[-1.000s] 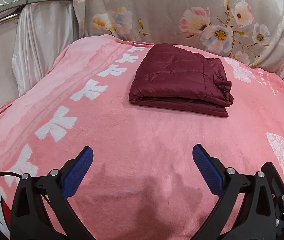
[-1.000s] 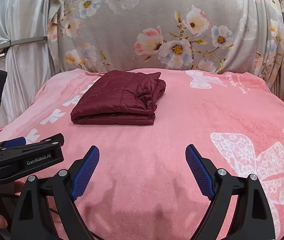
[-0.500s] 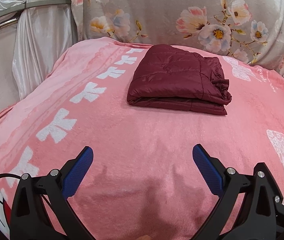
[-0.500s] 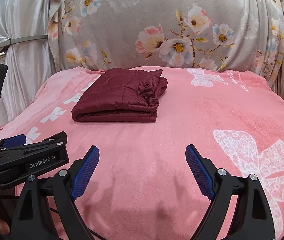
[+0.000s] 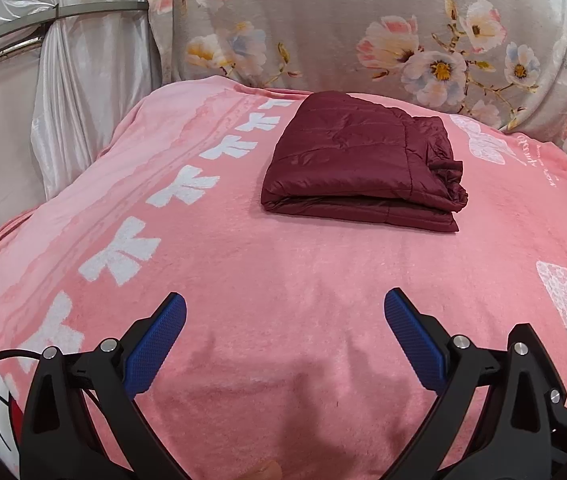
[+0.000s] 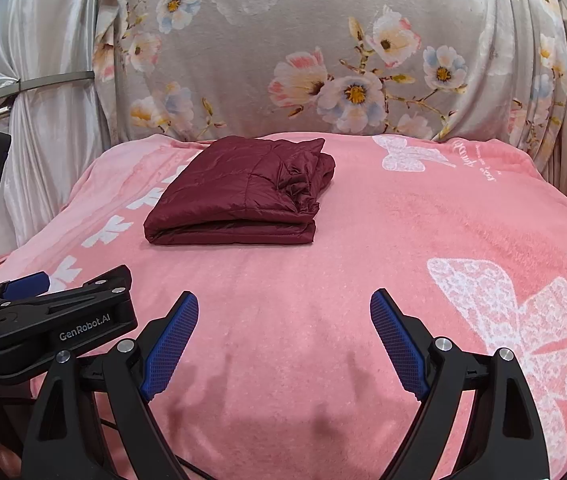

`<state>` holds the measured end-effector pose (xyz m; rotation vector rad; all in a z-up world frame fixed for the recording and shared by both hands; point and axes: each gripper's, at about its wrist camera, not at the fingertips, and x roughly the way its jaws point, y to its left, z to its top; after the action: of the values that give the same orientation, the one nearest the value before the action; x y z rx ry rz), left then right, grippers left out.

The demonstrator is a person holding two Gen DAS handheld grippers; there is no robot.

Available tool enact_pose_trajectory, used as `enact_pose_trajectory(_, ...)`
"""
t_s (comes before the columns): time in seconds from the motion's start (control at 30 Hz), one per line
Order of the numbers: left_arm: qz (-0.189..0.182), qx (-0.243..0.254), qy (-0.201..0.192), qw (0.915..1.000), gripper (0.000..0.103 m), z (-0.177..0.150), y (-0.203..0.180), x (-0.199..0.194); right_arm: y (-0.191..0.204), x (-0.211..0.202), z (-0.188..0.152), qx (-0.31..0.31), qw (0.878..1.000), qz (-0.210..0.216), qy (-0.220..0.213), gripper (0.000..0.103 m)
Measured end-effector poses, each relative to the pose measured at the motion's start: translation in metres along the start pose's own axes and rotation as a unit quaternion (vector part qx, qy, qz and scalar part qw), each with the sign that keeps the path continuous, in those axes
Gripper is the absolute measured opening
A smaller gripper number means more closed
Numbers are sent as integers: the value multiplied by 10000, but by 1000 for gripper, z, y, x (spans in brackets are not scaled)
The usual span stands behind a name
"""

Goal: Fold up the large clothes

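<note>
Lying folded on pink blanket, maroon jacket, fold edge nearest, left gripper and right gripper jaws spread, empty

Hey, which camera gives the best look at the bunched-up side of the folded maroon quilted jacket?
The left wrist view: the folded maroon quilted jacket lies near centre, its crumpled right edge facing the camera. The right wrist view shows it off to the left, the crumpled edge seen more obliquely.

Right gripper hovers over a pink blanket, jaws spread wide, nothing between them. A maroon quilted jacket, folded into a compact stack, lies well ahead on the blanket. Left gripper sits at the left edge. A floral sheet hangs behind.
</note>
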<state>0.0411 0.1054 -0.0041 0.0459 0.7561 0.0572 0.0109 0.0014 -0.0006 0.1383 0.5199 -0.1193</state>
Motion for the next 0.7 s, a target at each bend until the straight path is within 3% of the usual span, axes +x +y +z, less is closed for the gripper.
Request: enact_pose_trajectory(0.7,57,-29,-85,9999,97,3,0,-7,13,2,1,28,10000,-54,-70,86)
